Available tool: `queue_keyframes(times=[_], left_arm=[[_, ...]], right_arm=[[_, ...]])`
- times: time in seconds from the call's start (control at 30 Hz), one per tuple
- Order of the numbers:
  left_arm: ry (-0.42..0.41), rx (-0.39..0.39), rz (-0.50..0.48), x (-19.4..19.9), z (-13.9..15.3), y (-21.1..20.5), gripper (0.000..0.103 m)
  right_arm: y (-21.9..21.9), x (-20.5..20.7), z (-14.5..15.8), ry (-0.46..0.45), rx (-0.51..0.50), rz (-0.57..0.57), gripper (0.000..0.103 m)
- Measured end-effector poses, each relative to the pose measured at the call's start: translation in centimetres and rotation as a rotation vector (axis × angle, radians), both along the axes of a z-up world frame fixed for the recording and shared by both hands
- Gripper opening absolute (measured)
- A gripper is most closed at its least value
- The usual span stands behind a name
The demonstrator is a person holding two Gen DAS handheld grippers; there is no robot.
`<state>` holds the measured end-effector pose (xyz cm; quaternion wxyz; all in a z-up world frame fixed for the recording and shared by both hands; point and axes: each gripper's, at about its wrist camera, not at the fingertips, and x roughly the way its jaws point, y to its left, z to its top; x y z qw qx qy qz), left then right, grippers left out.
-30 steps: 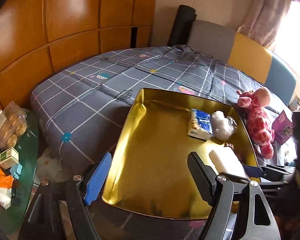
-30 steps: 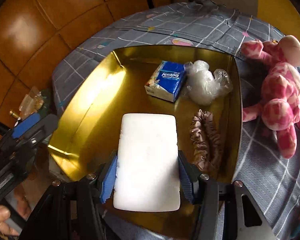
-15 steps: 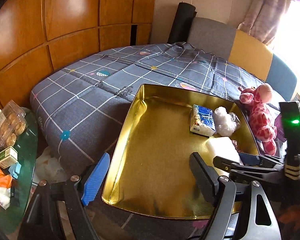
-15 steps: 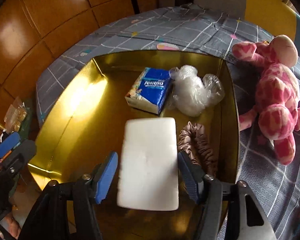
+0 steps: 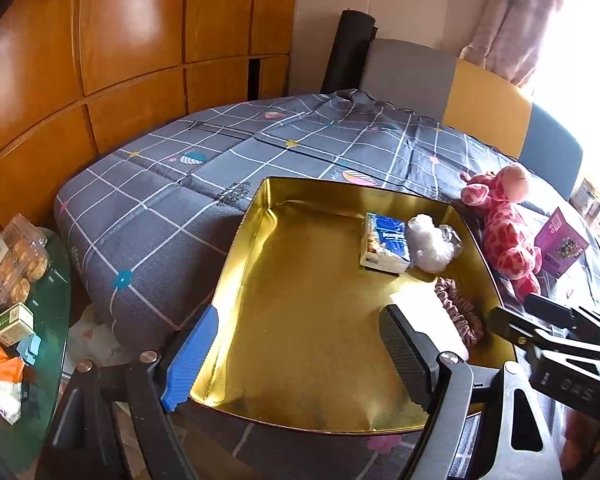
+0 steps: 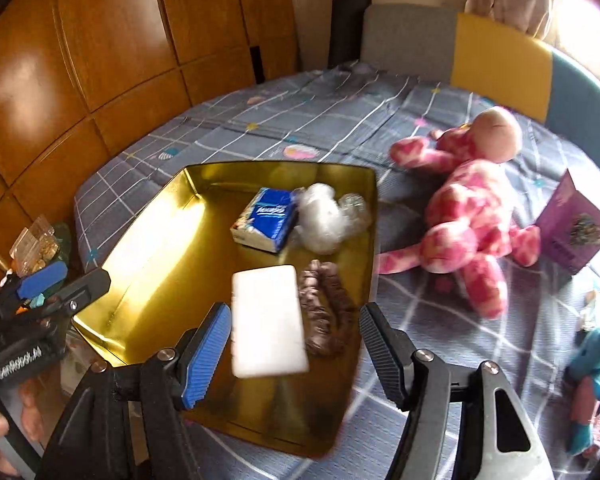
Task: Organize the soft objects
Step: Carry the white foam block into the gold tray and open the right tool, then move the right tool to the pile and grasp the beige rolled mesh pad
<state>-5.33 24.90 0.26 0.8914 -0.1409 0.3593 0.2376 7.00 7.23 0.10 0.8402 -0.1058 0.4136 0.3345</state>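
Note:
A gold tray point(image 6: 148, 248) point(image 5: 284, 320) lies on the bed. In it lie a white sponge block point(image 6: 268, 320) point(image 5: 420, 312), a brown scrunchie point(image 6: 326, 312) point(image 5: 460, 312), a blue tissue pack point(image 6: 266, 220) point(image 5: 386, 242) and a clear plastic bag point(image 6: 326, 216) point(image 5: 430, 242). My right gripper point(image 6: 296, 356) is open and empty, above the tray's near right part, behind the sponge. My left gripper point(image 5: 300, 360) is open and empty over the tray's near edge. A pink plush giraffe point(image 6: 468, 208) point(image 5: 508, 232) lies on the bed right of the tray.
A purple box point(image 6: 576, 232) point(image 5: 560, 244) stands right of the giraffe. A teal plush toy point(image 6: 588, 368) lies at the bed's near right. A glass side table point(image 5: 48, 320) with snacks stands left. Wooden panels and a sofa back stand behind the bed.
My right gripper opened and let go of the white sponge, which now lies in the tray beside the scrunchie. The right gripper pulled back and up. The left gripper barely moved.

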Motion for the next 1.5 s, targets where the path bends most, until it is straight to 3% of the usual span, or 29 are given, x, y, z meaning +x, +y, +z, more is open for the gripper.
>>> queue_keyframes(times=[0.57, 0.83, 1.0, 1.23, 1.33, 1.4, 1.5], left_arm=[[-0.002, 0.024, -0.109, 1.0, 0.6, -3.5, 0.083], [0.000, 0.038, -0.159, 1.7, 1.1, -5.2, 0.083], [-0.002, 0.045, -0.207, 2.4, 1.7, -6.7, 0.083], [0.027, 0.064, -0.298, 3.8, 1.8, -9.9, 0.083], [0.038, 0.080, -0.338, 4.6, 1.9, -11.5, 0.083], [0.048, 0.083, -0.363, 5.1, 1.9, -12.5, 0.083], [0.058, 0.069, -0.403, 6.1, 1.8, -13.9, 0.083]], right_arm=[[-9.7, 2.1, 0.6, -0.061, -0.077, -0.132, 0.068], [-17.2, 5.5, 1.4, -0.080, -0.119, -0.284, 0.068], [-24.4, 8.8, 1.8, -0.080, -0.095, -0.472, 0.068], [-33.6, 11.8, -0.7, -0.056, -0.084, -0.711, 0.068], [-36.2, 12.0, -2.6, -0.004, -0.080, -0.781, 0.068], [-36.8, 12.4, -3.3, 0.053, -0.073, -0.780, 0.068], [-36.2, 12.6, -3.2, 0.032, -0.104, -0.734, 0.068]])
